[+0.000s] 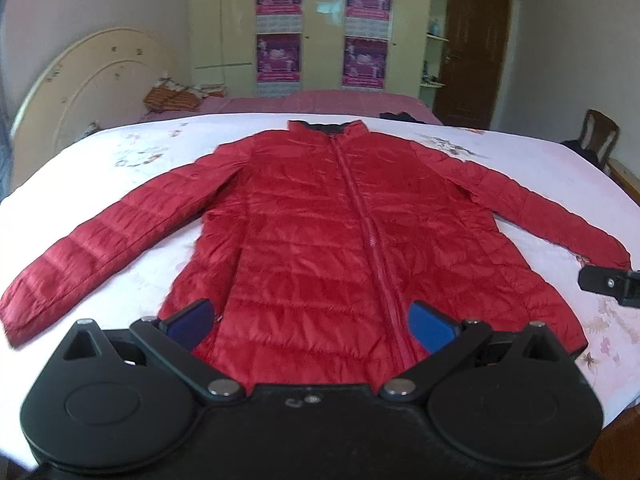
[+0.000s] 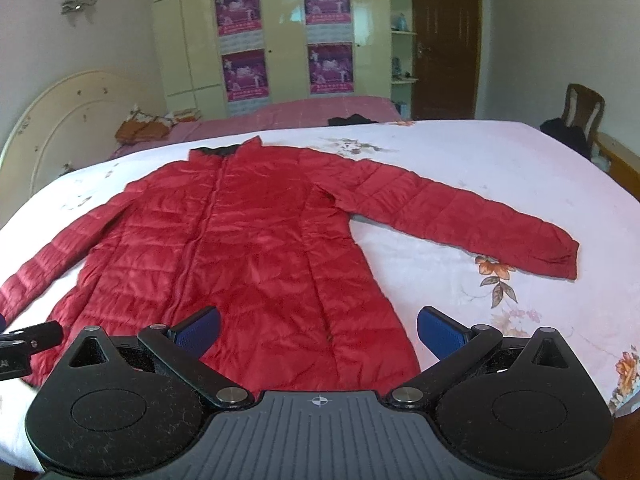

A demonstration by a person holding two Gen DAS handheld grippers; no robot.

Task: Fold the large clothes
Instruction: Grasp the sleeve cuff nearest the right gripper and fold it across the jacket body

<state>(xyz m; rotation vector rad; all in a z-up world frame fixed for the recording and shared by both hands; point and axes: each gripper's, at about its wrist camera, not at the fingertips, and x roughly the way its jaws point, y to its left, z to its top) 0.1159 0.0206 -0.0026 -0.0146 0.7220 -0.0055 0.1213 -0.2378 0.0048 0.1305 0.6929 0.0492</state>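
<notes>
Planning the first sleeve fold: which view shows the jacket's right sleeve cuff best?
The right wrist view: the right sleeve cuff lies whole and flat on the sheet. In the left wrist view the cuff sits at the frame edge, distorted, beside the right gripper.

The right hand-held gripper (image 2: pixel 319 330), fingers wide apart, hovers over a red jacket's (image 2: pixel 256 240) hem.

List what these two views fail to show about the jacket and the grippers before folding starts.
- Red jacket hem: in the left wrist view, hidden behind the left gripper.
- Left sleeve cuff: in the right wrist view, cut off by the frame edge.
- Jacket's back and lining: face down on the bed sheet, unseen.
- Right gripper: open in its own view; in the left wrist view only a black tip shows at the edge.
- Wardrobe posters: print too small.
</notes>
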